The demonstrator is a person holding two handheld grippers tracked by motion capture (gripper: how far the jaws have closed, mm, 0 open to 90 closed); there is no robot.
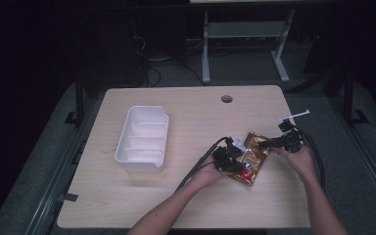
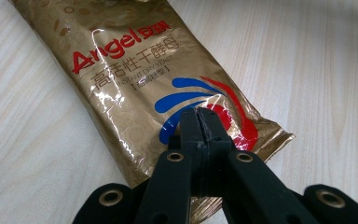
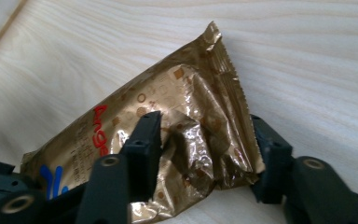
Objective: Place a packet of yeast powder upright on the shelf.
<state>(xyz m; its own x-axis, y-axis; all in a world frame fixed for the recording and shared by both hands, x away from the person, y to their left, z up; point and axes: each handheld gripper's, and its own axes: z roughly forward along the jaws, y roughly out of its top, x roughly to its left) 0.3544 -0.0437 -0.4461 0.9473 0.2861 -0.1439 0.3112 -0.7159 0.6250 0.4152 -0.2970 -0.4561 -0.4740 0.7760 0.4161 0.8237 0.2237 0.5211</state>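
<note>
A pale wood bench [image 1: 186, 161] carries everything here, with a round cable hole [image 1: 226, 99] near its far edge. On the left half of the bench sits a white plastic tray [image 1: 143, 138] with divided compartments, well apart from the hands. Toward the right half, a gold foil yeast packet [image 1: 251, 157] lies on the wood, printed with a red "Angel" brand name, Chinese characters, "instant dry yeast" and blue and red swirls. The person's forearms come in from the near edge and meet at this packet. The left claw [image 2: 200, 122] has its two black jaws pressed flat together, pinching the packet near its crimped end, right over the swirl logo, so it is grasping the foil. The right claw [image 3: 205, 135] has its jaws spread wide, one lying over the crumpled gold face and the other beside the packet's serrated edge; the jaws straddle the other end of the packet without pinching it, so it reads as released. In the high view, the left claw [image 1: 227, 155] sits at the packet's left side and the right claw [image 1: 274, 143] at its far right corner, each trailing a black cable [image 1: 198, 166].
</note>
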